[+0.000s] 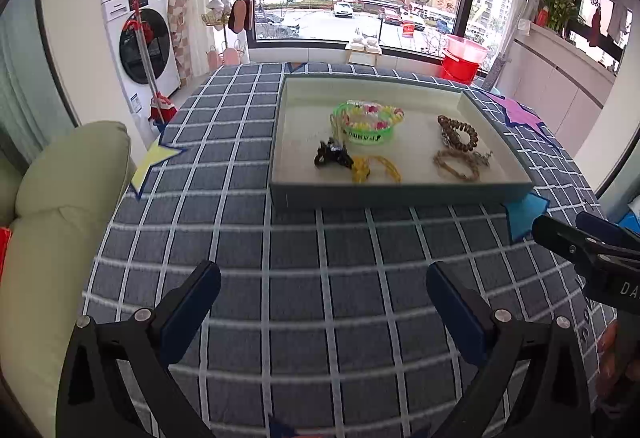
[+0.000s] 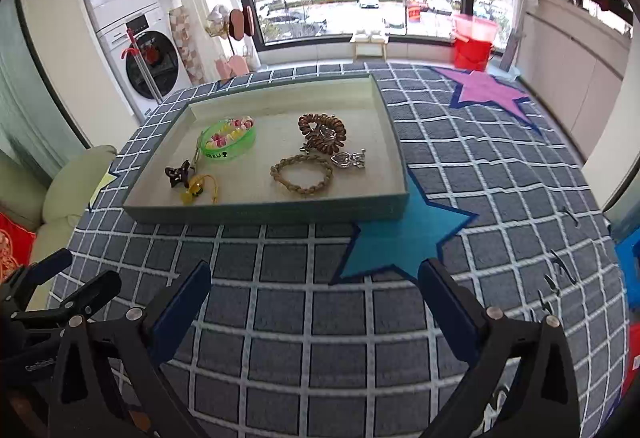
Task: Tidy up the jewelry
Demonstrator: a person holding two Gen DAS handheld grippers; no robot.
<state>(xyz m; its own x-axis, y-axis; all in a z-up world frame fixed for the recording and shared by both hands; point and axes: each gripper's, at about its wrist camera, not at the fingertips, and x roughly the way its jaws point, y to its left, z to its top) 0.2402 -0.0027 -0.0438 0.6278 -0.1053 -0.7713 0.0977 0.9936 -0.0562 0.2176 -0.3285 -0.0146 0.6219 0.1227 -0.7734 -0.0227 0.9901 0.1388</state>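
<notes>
Both grippers hover low over the checked tablecloth [image 1: 320, 278], short of the tray [image 2: 264, 212], nothing held. Left gripper [image 1: 323, 290]: jaws wide apart, empty. Right gripper [image 2: 314, 288]: same, wide and empty, with the blue star patch [image 2: 404, 234] on the cloth just ahead of it.

All the jewelry sits inside the shallow grey-green tray with the pale liner:
- green bangle [image 2: 229, 142] at the left rear, a string of coloured beads [image 2: 236, 128] lying in and across it
- black hair clip [image 2: 178, 174] at front left, yellow charm on a cord [image 2: 198, 190] touching it on its right
- brown coil hair tie [image 2: 322, 132] right of centre
- braided tan bracelet [image 2: 302, 174] in front of the coil tie, apart from it
- silver pendant [image 2: 348, 160] just beside the bracelet's right rear edge; whether it touches, can't tell.

From the left wrist view the right gripper's fingertips [image 1: 560, 238] show at the right edge, near the tray's front right corner.

Pink star patch [image 2: 488, 90] is on the cloth beyond the tray to the right.
</notes>
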